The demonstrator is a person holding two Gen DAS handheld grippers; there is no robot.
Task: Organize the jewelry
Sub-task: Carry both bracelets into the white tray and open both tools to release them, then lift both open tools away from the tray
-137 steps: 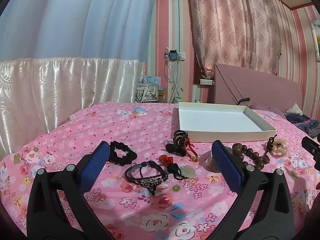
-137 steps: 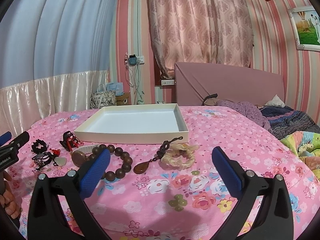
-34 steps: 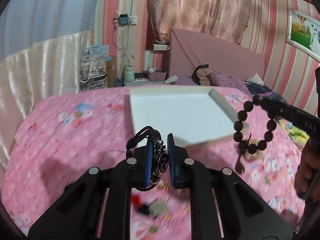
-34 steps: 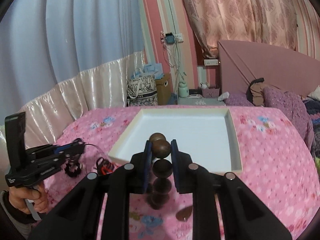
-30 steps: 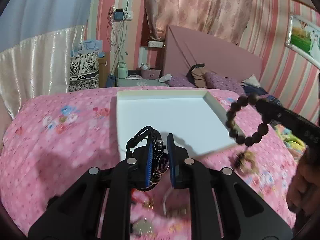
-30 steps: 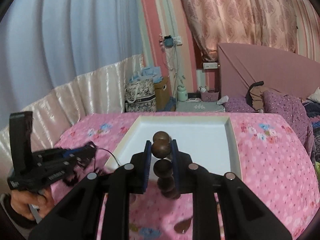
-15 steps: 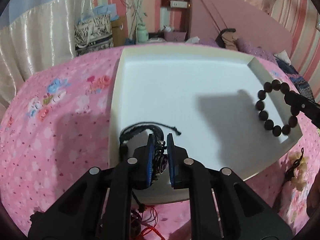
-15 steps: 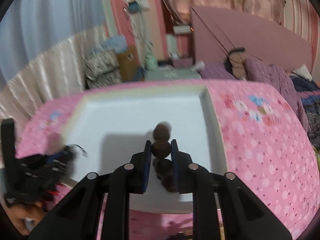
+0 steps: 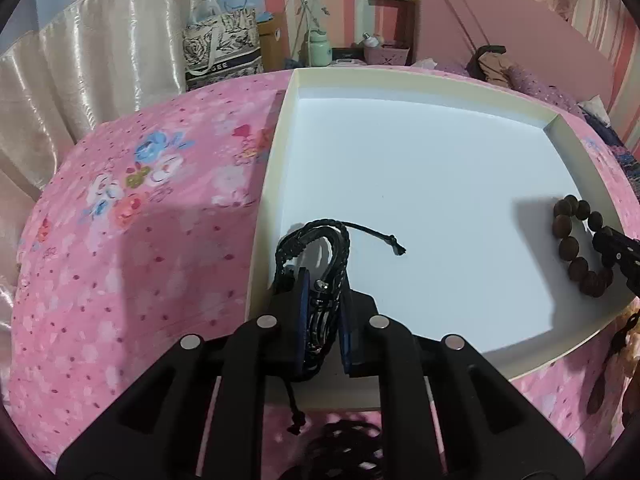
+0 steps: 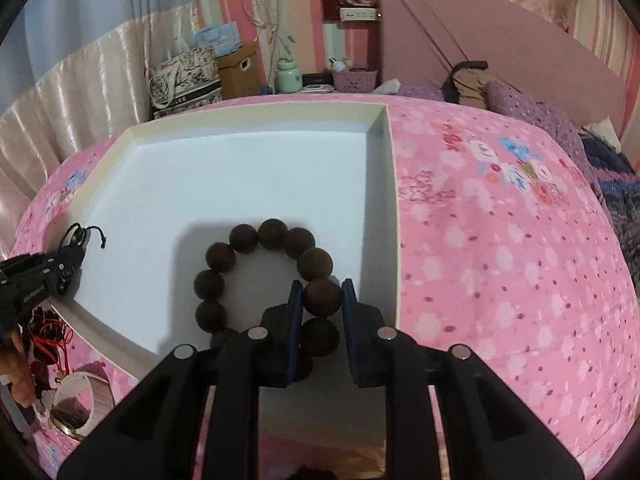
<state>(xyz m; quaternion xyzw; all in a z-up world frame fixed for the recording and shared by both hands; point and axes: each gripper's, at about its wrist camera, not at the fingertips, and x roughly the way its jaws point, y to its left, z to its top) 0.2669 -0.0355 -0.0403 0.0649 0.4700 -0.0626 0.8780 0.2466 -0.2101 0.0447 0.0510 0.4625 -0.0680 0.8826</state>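
Note:
A shallow white tray [image 9: 272, 184] [image 10: 384, 184] lies on the pink flowered bedspread. My left gripper [image 9: 324, 304] is shut on a black braided cord bracelet [image 9: 316, 236], low over the tray's near left corner, with the bracelet's loop and loose tail resting on the white floor. My right gripper [image 10: 322, 300] is shut on one bead of a dark wooden bead bracelet [image 10: 244, 238], whose ring lies on the tray floor near the right wall. The bead bracelet [image 9: 576, 248] also shows at the right edge of the left wrist view.
More jewelry lies on the bedspread in front of the tray: a black hair tie [image 9: 344, 448], a red cord piece [image 10: 48, 336] and a round shiny bangle [image 10: 76, 404]. A hand [image 10: 16, 364] holds the left gripper. Bags, boxes and a headboard stand behind the bed.
Both grippers have tilted down and dropped over the tray, each still holding its bracelet. The bead bracelet and the cord bracelet, which hung in the air, now lie on the tray floor.

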